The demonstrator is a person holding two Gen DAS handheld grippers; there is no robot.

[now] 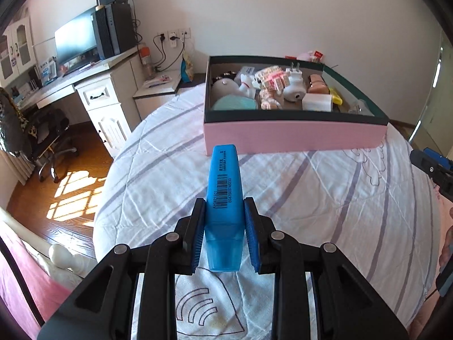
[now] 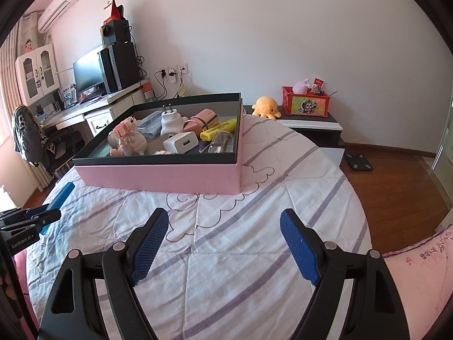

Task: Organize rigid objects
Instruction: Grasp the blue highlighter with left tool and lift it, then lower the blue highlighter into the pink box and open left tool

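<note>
The left gripper (image 1: 223, 218) has its jaws drawn in on a blue highlighter (image 1: 223, 198), the ribbed blue pads (image 1: 249, 221) pressing its two flat sides near the cap end, so that the translucent cap hangs back behind the pads and the long body sticks out forward, past the fingertips and above the quilt (image 1: 311, 198). The pen looks light, stiff and made of smooth hard plastic, so it should not bend or crush, but its glossy, slightly tapering sides could let it slide or pivot between the pads if it is swung quickly. The grip sits well back from the middle, which leaves most of the length unsupported; a hold nearer the barcode label would probably be steadier, though for so light a thing the present one seems enough. Straight ahead of the jaws, beyond the pen's tip, stands the pink box (image 1: 294, 136), already crowded with small things such as a white plug (image 1: 293, 85) and a yellow highlighter (image 1: 335, 96). The right gripper (image 2: 223, 243) has its jaws spread wide with nothing between them, only quilt below, and the box ahead and slightly to the left.
</note>
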